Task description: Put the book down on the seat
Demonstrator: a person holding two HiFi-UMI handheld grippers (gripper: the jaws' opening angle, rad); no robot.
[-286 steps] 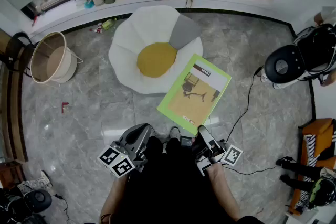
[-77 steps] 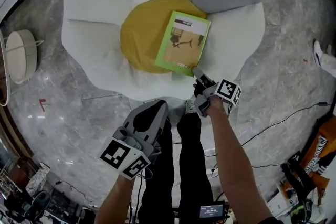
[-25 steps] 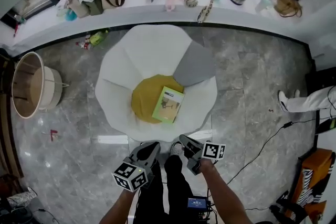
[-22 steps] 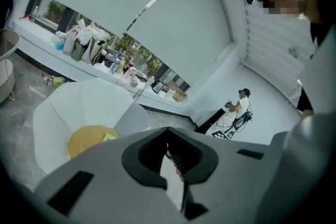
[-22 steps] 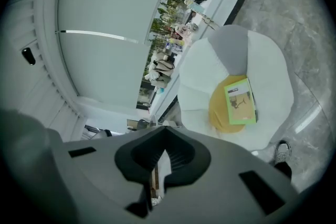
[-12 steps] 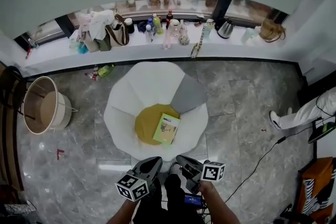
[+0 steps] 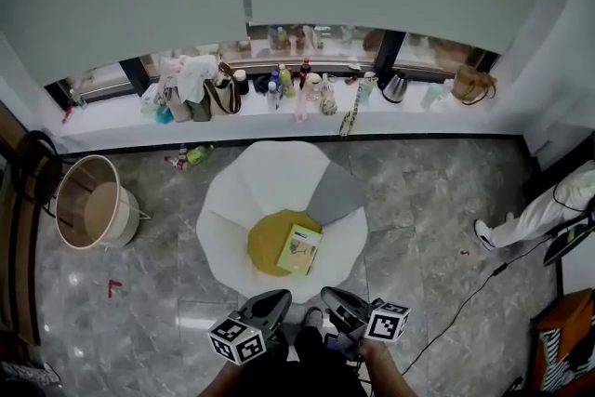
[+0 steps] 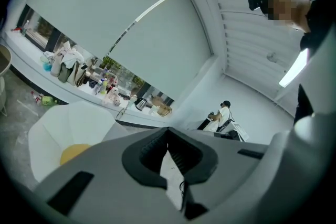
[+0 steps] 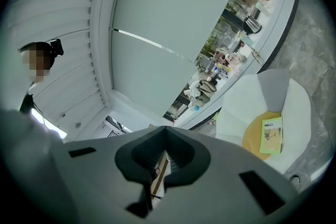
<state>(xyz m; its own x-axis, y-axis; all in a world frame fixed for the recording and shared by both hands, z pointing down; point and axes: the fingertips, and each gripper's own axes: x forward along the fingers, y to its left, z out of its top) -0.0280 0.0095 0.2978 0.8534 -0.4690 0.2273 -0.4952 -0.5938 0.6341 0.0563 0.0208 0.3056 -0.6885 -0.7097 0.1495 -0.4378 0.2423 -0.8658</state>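
The book (image 7: 300, 249) is lying flat on the yellow seat (image 7: 268, 242) while the left tongs (image 7: 277, 297) and right tongs (image 7: 331, 295) are hanging closed and empty well clear, so leaving it untouched seems wisest.

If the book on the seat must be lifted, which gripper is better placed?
Right, slightly. The book lies a little right of the middle of the seat, and the right gripper has it in its view; the left gripper does not. Both are shut and empty.
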